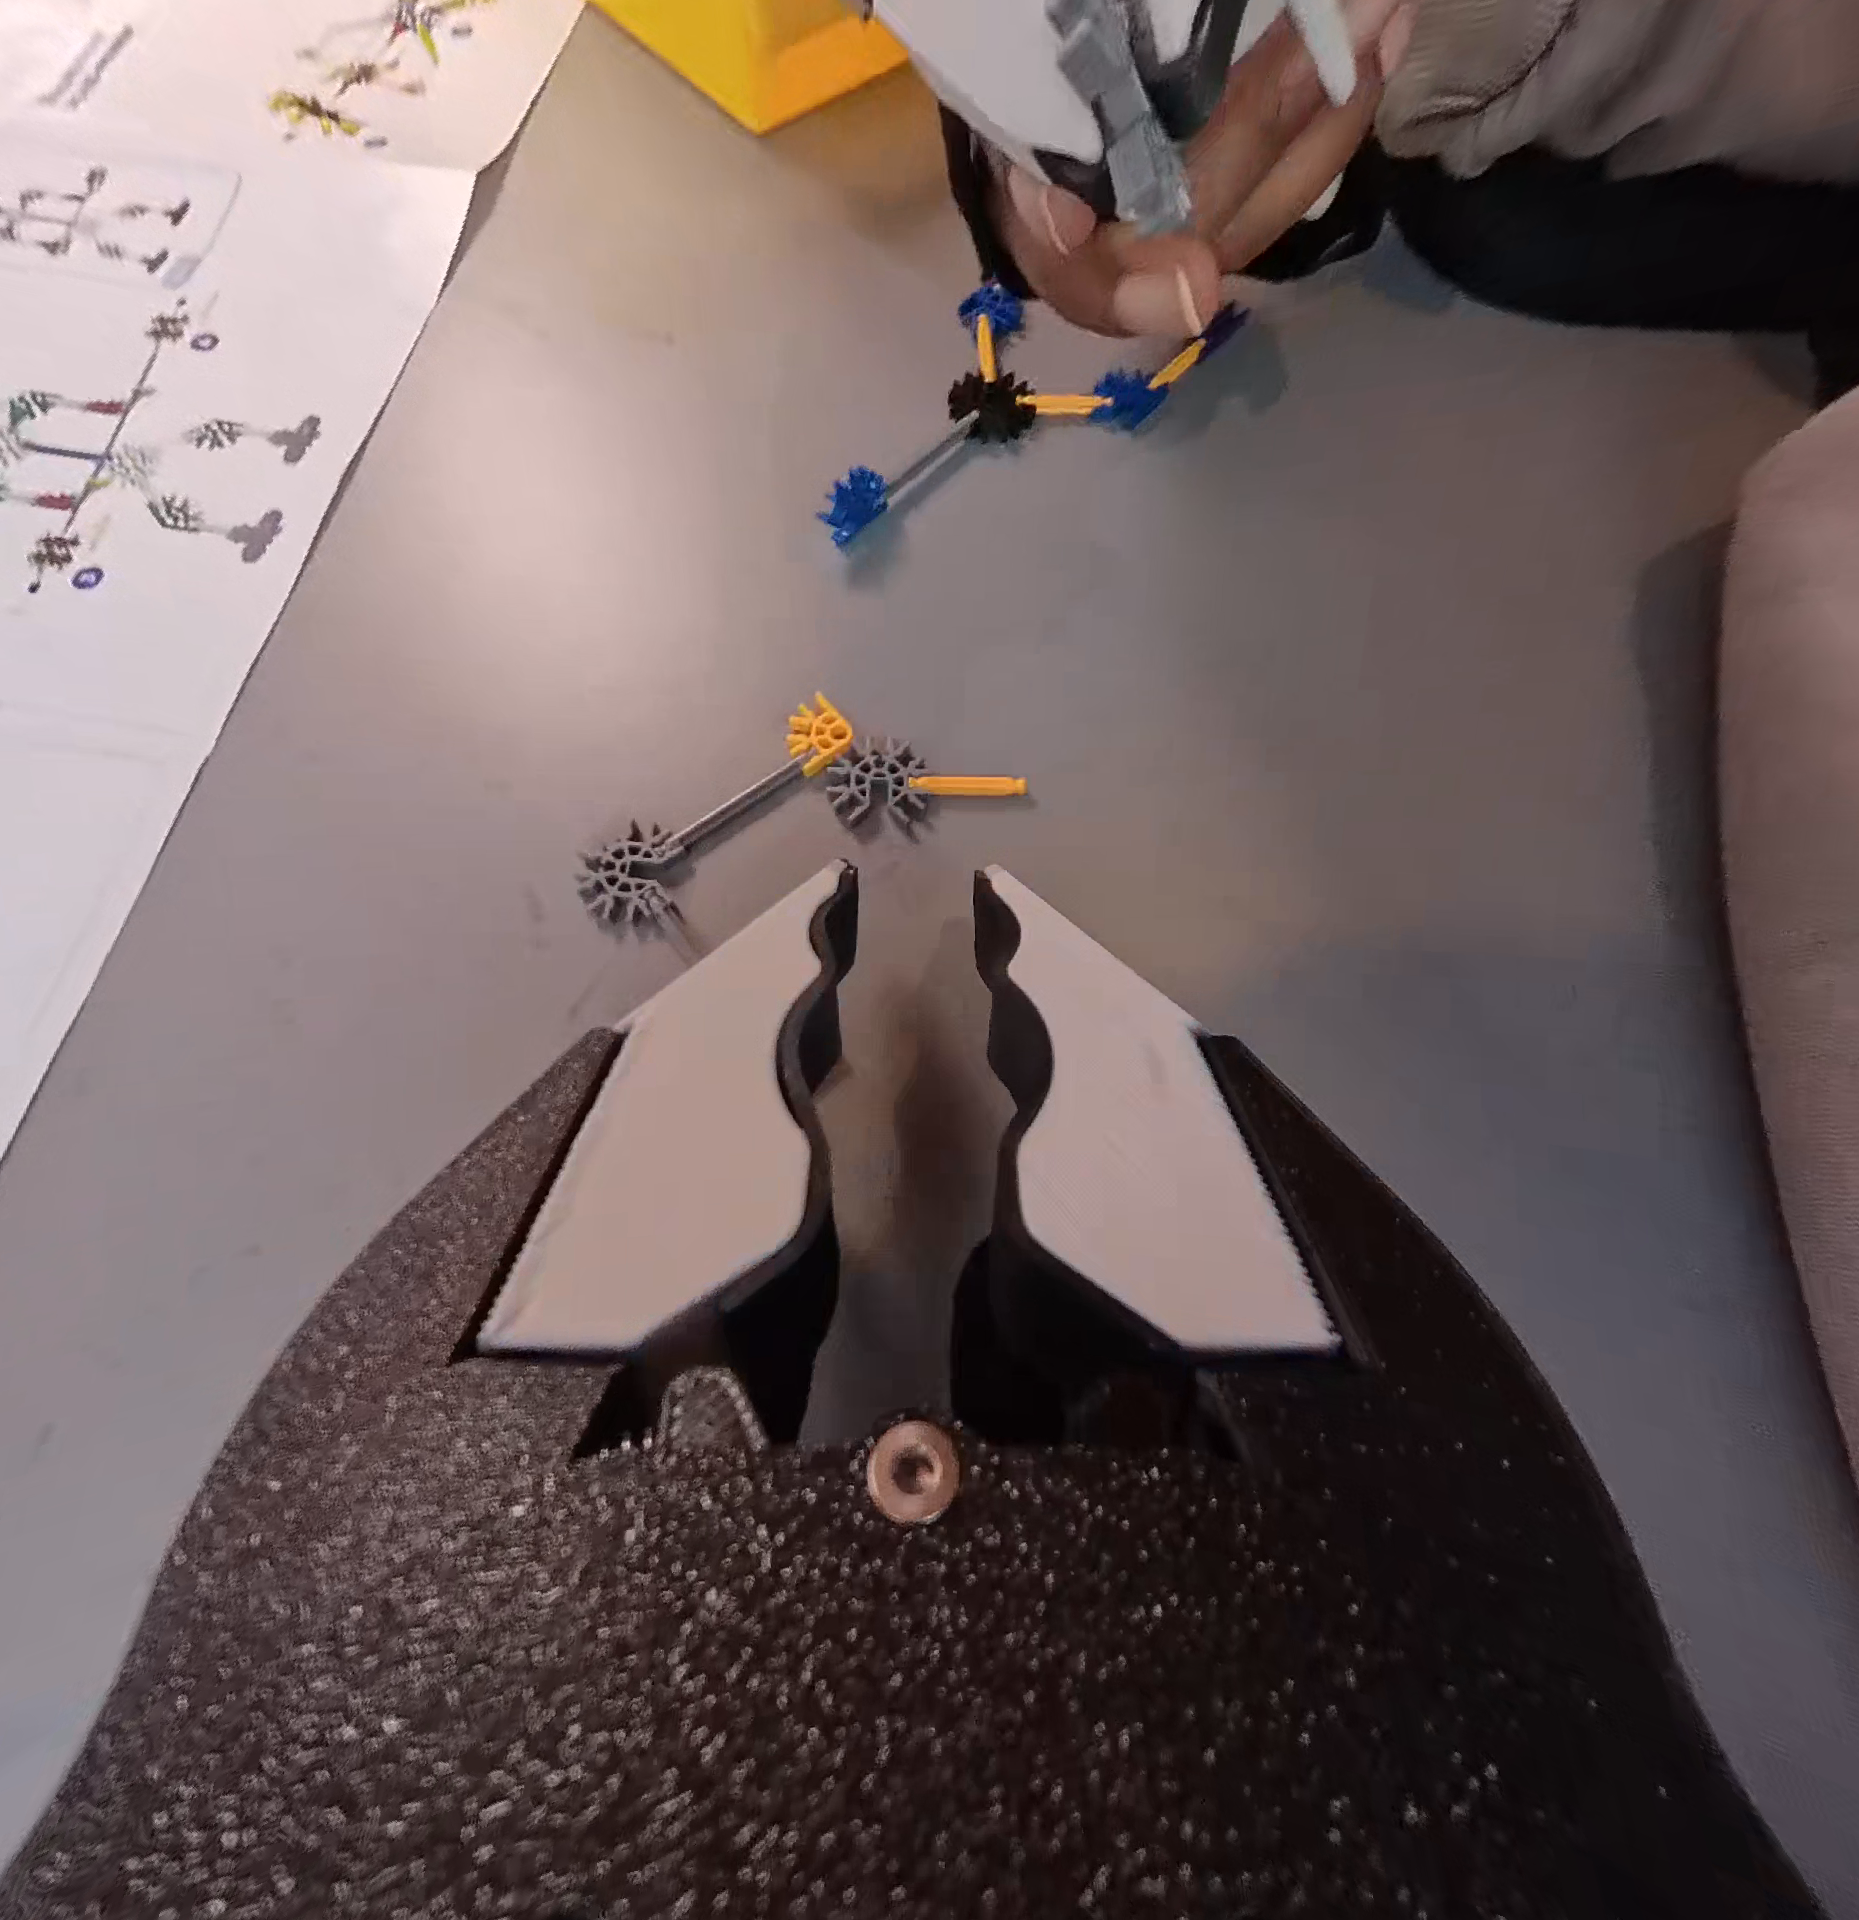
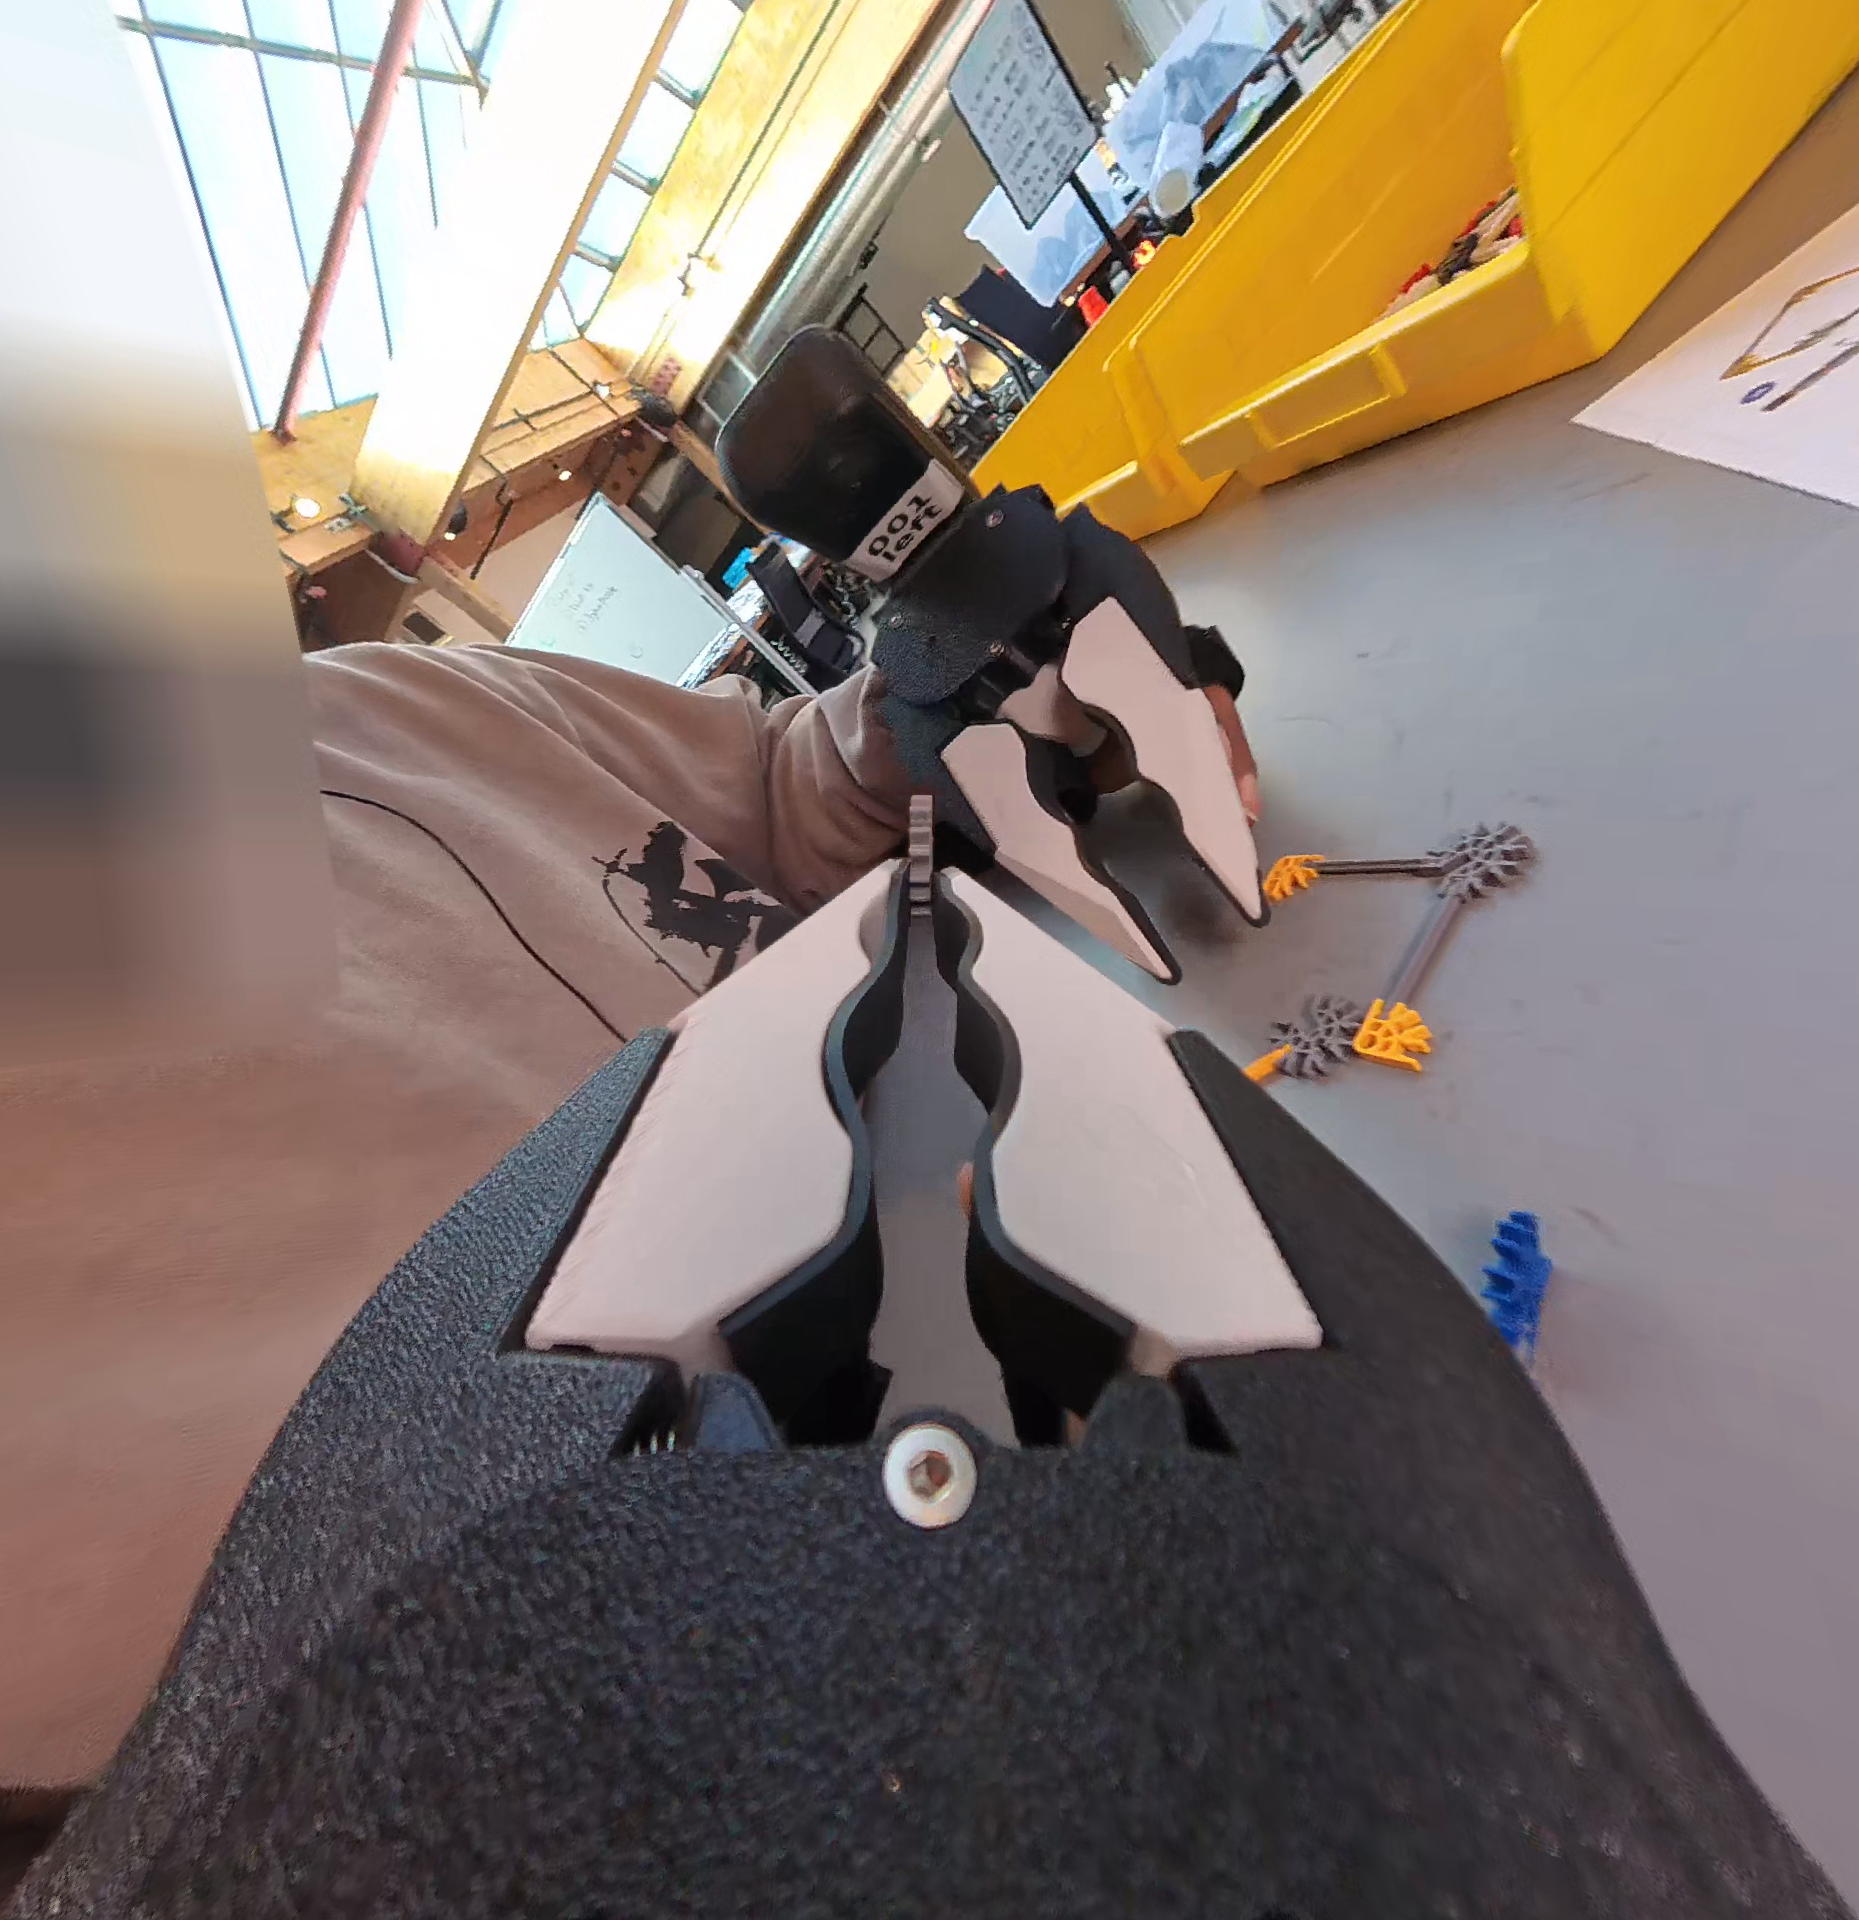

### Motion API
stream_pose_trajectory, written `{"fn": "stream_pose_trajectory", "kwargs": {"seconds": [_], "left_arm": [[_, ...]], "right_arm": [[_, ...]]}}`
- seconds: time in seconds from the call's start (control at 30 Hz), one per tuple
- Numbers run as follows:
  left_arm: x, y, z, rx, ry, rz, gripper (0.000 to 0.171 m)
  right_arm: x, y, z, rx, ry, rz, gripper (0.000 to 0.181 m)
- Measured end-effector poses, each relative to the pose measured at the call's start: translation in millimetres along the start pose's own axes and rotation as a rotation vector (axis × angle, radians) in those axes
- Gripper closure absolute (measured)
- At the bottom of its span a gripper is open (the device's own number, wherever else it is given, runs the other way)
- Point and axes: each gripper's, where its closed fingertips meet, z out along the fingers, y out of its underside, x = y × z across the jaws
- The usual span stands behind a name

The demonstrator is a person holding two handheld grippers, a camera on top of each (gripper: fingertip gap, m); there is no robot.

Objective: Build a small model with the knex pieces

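My left gripper (image 1: 917, 875) is open and empty, low over the grey table (image 1: 1320, 727). Just ahead of its tips lies a small assembly (image 1: 873, 784): grey snowflake connectors, a grey rod, a yellow connector and a yellow rod. Farther off lies a second assembly (image 1: 992, 405) of blue and black connectors with yellow rods; a hand (image 1: 1122, 270) presses its far end. My right gripper (image 2: 921, 883) is shut on a thin grey toothed piece (image 2: 921, 831), which also shows in the left wrist view (image 1: 1122, 135). The right wrist view shows the left gripper (image 2: 1214, 943) open beside the grey and yellow assembly (image 2: 1424, 935).
A printed instruction sheet (image 1: 125, 468) covers the table's left side. Yellow bins (image 2: 1424, 291) with loose parts stand at the far edge, one corner showing in the left wrist view (image 1: 759, 52). A beige sleeve (image 1: 1808, 831) lies along the right. A blue connector (image 2: 1517, 1288) lies near the right gripper. The blue connector (image 2: 1517, 1288) sits 10 cm or so from the ends of my left fingers. Look for it in the left wrist view (image 1: 851, 480) too.
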Motion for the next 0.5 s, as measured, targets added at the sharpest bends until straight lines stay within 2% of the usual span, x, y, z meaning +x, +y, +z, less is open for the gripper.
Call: {"fn": "stream_pose_trajectory", "kwargs": {"seconds": [0.1, 0.27, 0.4, 0.5], "left_arm": [[-1.5, -1.1, 11.8, -0.027, -0.008, -0.038, 0.149], [-5.8, -9.7, 24.8, -0.059, -0.033, -0.038, 0.144], [-3.6, -8.4, 26.1, -0.08, -0.022, 0.013, 0.137], [5.8, -12.0, 28.9, -0.078, 0.044, 0.099, 0.131]], "right_arm": [[14.0, -5.8, -7.4, 0.023, 0.083, 0.006, 0.179], [24.9, -7.4, -12.8, 0.04, 0.135, 0.035, 0.179], [24.8, -5.6, -13.6, 0.03, 0.147, 0.026, 0.179], [24.8, -6.4, -13.5, 0.031, 0.141, 0.03, 0.179]]}}
